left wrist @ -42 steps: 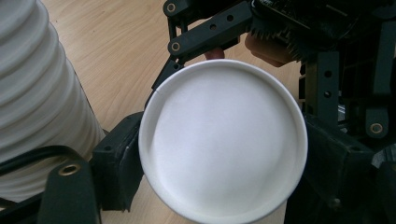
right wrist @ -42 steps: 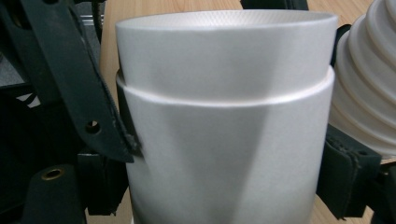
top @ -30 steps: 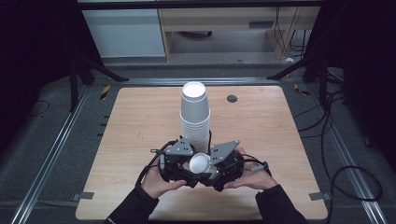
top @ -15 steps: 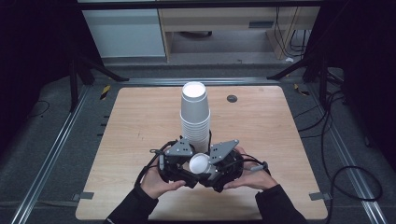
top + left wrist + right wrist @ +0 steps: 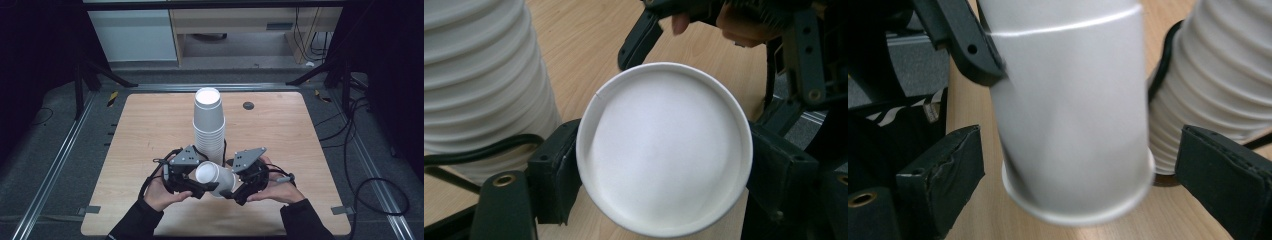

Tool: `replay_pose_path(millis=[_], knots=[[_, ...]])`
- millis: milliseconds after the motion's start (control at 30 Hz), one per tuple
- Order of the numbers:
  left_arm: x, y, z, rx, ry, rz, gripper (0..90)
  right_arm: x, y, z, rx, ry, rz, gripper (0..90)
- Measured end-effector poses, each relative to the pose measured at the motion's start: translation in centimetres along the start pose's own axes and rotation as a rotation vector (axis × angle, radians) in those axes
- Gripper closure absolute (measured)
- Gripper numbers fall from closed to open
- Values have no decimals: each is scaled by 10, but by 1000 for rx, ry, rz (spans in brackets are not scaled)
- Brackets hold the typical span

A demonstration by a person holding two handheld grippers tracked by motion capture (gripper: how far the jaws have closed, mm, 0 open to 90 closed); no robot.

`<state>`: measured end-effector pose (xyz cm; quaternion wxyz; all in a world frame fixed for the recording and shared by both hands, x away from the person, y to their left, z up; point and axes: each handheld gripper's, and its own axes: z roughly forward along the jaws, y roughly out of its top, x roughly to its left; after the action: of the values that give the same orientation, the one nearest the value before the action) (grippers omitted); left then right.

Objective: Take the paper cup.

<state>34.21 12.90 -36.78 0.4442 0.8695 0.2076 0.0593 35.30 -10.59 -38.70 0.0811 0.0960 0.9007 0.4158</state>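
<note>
White paper fills the space between my jaws: a single paper cup (image 5: 664, 150), lying on its side just above the wooden table (image 5: 300, 135), near its front edge, just in front of the tall stack of paper cups (image 5: 209, 125); my left gripper (image 5: 202, 189) is clamped on it, one black pad pressed to each side of the cup near its closed base, whose round white face looks straight at my left camera; my right gripper (image 5: 1083, 165) stands around the same cup from the rim end; its jaws have just been opening and now stand wide, the cup between them, with a clear gap on each side and neither pad pressing; the stack rises just beside the cup, its ridged rims close against it.
</note>
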Motion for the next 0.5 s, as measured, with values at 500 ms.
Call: replay_pose_path(millis=[500], knots=[[8,-12,-11,-48,14,-33,235,-8,-16,-28,-71,-61,73,62]])
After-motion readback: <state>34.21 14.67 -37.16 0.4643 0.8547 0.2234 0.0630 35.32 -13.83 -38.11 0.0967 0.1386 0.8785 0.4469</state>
